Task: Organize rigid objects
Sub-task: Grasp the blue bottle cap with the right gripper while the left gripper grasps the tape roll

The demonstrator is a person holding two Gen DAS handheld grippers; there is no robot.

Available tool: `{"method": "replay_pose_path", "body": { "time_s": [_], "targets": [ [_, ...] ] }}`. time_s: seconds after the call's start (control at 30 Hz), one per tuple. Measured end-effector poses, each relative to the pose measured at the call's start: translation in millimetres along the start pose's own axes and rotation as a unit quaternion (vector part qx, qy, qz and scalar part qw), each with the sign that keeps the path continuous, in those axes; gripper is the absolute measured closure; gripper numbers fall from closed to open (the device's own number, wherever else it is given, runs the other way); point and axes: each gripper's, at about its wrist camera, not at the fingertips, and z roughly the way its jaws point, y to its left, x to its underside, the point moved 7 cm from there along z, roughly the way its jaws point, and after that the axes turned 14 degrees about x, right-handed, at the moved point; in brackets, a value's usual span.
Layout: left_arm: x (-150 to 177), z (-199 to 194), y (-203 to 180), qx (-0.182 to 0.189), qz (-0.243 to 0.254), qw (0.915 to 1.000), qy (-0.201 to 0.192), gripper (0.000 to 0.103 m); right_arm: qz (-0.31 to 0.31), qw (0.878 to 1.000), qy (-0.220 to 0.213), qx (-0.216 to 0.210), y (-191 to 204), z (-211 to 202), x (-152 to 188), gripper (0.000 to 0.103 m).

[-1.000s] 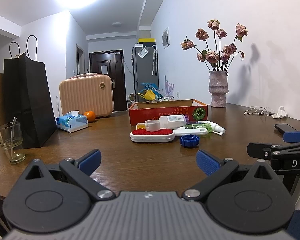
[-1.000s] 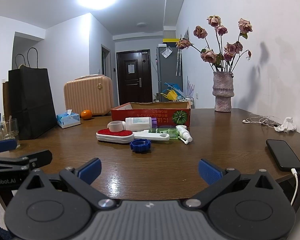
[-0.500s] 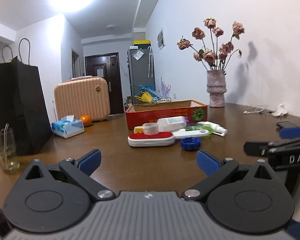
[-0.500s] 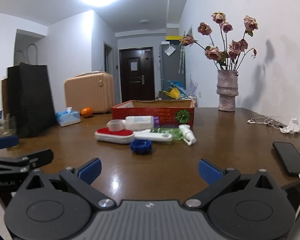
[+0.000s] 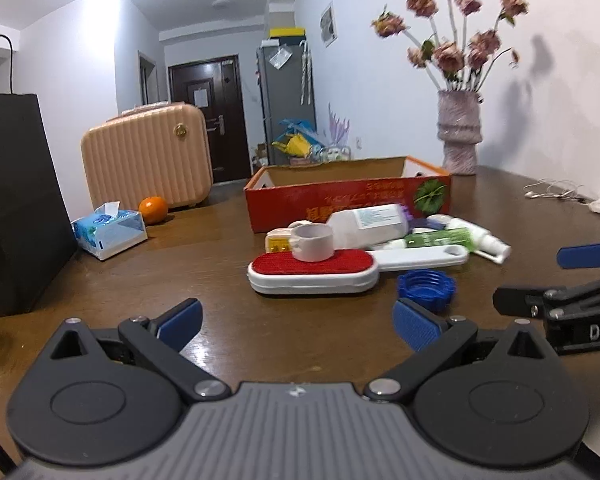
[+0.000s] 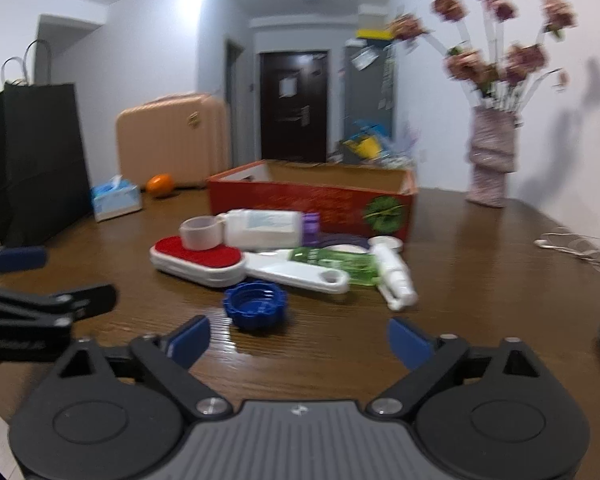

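1. The left gripper (image 5: 298, 322) hangs low over the near edge of the dark brown wooden table (image 5: 204, 248), jaws spread wide with only bare wood between the blue pads.
2. The right gripper (image 6: 298, 338) hangs beside it over the same edge; its jaws have just been closing a little, yet they remain released and grasp nothing.
3. A blue ribbed plastic bottle cap (image 6: 255, 307) lies open side up just beyond the right gripper's left pad, not touched by it.
4. Behind the cap lies a white plastic lint brush with a red felt face (image 5: 312, 270), its long handle (image 5: 420, 257) pointing toward the table's right edge.
5. A squat white plastic cup (image 5: 312, 242) stands on the red felt.
6. A white plastic bottle with a purple cap (image 6: 266, 227) lies on its side behind the brush.
7. A green sachet (image 6: 336, 265) and a small white spray bottle (image 6: 394, 276) lie to its right, touching.
8. A red open-topped cardboard box (image 5: 348, 198) stands behind the heap, toward the table's far edge.
9. A pink ribbed vase of dried roses (image 5: 458, 136) stands near the far right corner.
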Motion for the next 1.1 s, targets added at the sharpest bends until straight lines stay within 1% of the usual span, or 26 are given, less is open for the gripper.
{"method": "replay_pose_path", "body": {
  "time_s": [0.1,0.13,0.2,0.23,0.3,0.33,0.4,0.43,0.47,0.5,0.53,0.6,0.67,0.73,0.8,0.9,1.0,1.1],
  "targets": [
    [-7.4,20.0,14.6,0.001,-0.014,0.9998,0.016,0.0,-0.018,0.999,0.012,-0.028,14.9,21.3,-5.8,0.018],
    [-12.0,27.9,19.2,0.007,-0.018,0.9996,0.02,0.0,-0.022,0.999,0.018,-0.037,19.9,29.1,-7.4,0.019],
    [-22.4,44.0,24.7,0.019,-0.018,0.9994,0.021,0.0,-0.027,0.998,0.032,-0.053,28.7,44.8,-10.0,0.026],
    [-27.6,54.3,27.0,0.022,-0.013,0.9995,0.02,0.001,-0.03,0.997,0.037,-0.058,32.4,51.3,-11.7,0.027],
    [-37.2,76.6,30.0,0.018,-0.003,0.9995,0.025,0.007,-0.036,0.997,0.045,-0.059,37.9,64.8,-15.2,0.031],
    [-41.2,86.1,30.1,0.021,0.0,0.9994,0.027,0.008,-0.036,0.996,0.05,-0.059,39.3,69.9,-16.9,0.032],
    [-48.3,106.0,29.1,0.036,-0.001,0.9987,0.035,0.011,-0.037,0.996,0.06,-0.061,40.6,79.2,-18.4,0.038],
    [-50.6,116.9,27.7,0.049,-0.004,0.9979,0.042,0.012,-0.038,0.995,0.066,-0.061,41.2,82.5,-18.2,0.039],
    [-51.1,125.4,26.2,0.057,-0.005,0.9971,0.049,0.018,-0.036,0.995,0.071,-0.063,41.2,84.6,-17.4,0.042],
    [-50.7,134.5,25.6,0.056,-0.006,0.9967,0.059,0.026,-0.032,0.994,0.075,-0.067,41.0,85.3,-16.3,0.047],
    [-50.0,141.6,25.4,0.054,-0.006,0.9964,0.065,0.03,-0.029,0.994,0.08,-0.071,41.2,86.1,-15.2,0.05],
    [-46.8,150.9,27.0,0.051,-0.01,0.9958,0.076,0.047,-0.027,0.994,0.081,-0.076,41.1,86.6,-14.3,0.05],
    [-42.9,158.0,28.7,0.054,-0.019,0.9947,0.085,0.059,-0.028,0.993,0.08,-0.079,41.3,86.2,-14.0,0.05],
    [-41.6,159.1,30.1,0.055,-0.023,0.9949,0.081,0.059,-0.029,0.993,0.08,-0.085,42.7,85.0,-13.5,0.05],
    [-41.6,155.9,29.7,0.049,-0.021,0.9954,0.079,0.059,-0.037,0.993,0.077,-0.085,44.9,83.4,-13.5,0.05],
    [-44.8,142.4,27.7,0.045,-0.019,0.9962,0.072,0.059,-0.046,0.995,0.05,-0.07,44.1,73.4,-15.7,0.05],
    [-50.8,116.4,22.6,0.039,-0.015,0.9975,0.057,0.059,-0.042,0.997,0.03,-0.065,36.8,55.8,-19.0,0.05],
    [-48.7,83.2,16.9,0.028,-0.034,0.9979,0.046,0.059,-0.035,0.998,0.014,-0.054,24.7,34.1,-22.5,0.05]
  ]
}}
